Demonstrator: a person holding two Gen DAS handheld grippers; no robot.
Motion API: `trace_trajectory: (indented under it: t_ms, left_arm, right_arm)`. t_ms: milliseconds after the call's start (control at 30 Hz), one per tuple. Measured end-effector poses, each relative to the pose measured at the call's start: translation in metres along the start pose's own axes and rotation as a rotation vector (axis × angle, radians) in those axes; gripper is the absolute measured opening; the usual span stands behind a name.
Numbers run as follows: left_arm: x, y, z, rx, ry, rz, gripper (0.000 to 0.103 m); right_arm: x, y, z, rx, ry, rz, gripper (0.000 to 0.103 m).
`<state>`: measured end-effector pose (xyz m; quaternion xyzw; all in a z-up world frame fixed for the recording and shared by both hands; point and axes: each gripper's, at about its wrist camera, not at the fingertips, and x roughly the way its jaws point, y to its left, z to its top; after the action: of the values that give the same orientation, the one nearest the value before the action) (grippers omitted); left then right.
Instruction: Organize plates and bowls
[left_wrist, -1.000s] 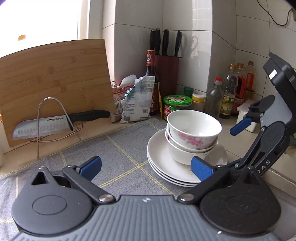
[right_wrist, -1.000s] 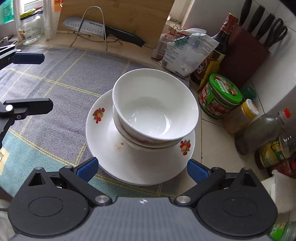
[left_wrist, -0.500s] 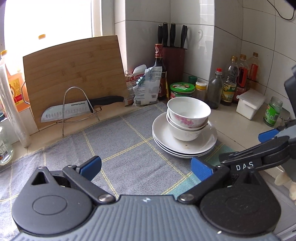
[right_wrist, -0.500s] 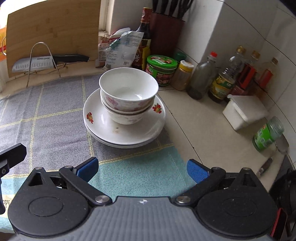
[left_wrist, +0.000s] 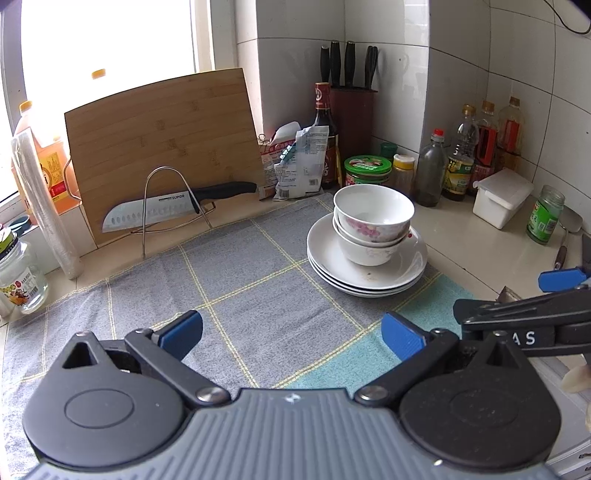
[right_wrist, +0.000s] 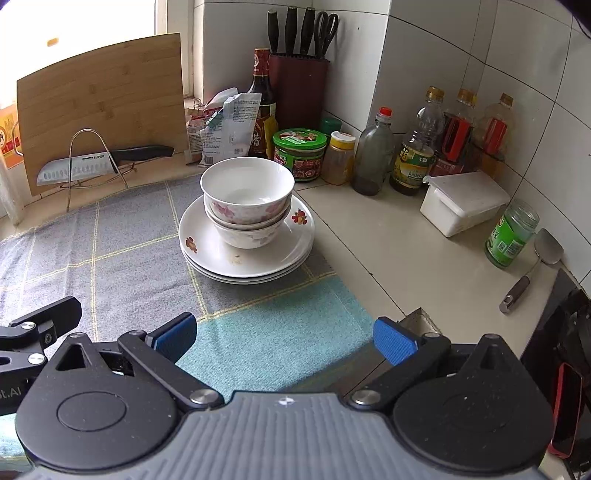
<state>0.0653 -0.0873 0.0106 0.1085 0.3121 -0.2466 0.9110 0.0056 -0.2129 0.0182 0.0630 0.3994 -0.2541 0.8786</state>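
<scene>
The bowls (left_wrist: 372, 225) (right_wrist: 246, 205) stand upright, mouths up, nested one inside another, and sit in the middle of a stack of plates (left_wrist: 365, 258) (right_wrist: 246, 243) that lies flat. The top bowl shows only its white inside; nothing can be seen in it. The stack rests at the far right edge of a checked cloth (left_wrist: 236, 295) (right_wrist: 110, 258) on the counter (left_wrist: 480, 251) (right_wrist: 399, 251), just in front of a green-lidded jar (left_wrist: 367, 170) (right_wrist: 300, 154).

The left gripper (left_wrist: 291, 334) hovers on the near side of the cloth, its blue-padded fingers (left_wrist: 181, 334) spread wide, holding and touching nothing. The right gripper (right_wrist: 285, 339) is beside it to the right, over the near turquoise part of the cloth, its fingers (right_wrist: 393, 344) likewise spread wide and empty. Both are well apart from the stack.

Far left, a cutting board (left_wrist: 162, 147) (right_wrist: 103, 107) leans upright; a knife (left_wrist: 177, 210) (right_wrist: 103, 162) lies across a wire rack before it, handle to the right. A knife block (left_wrist: 351, 110) (right_wrist: 299, 88) stands in the far corner with handles sticking up.
</scene>
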Motion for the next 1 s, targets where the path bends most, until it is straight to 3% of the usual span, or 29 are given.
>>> trace_trajectory:
  t_ms: [1000]
  left_arm:
    - [-0.005,0.004,0.005,-0.034,-0.020,-0.005,0.102]
  right_arm:
    - [-0.014,0.001,0.002,0.005,-0.050,-0.008,0.103]
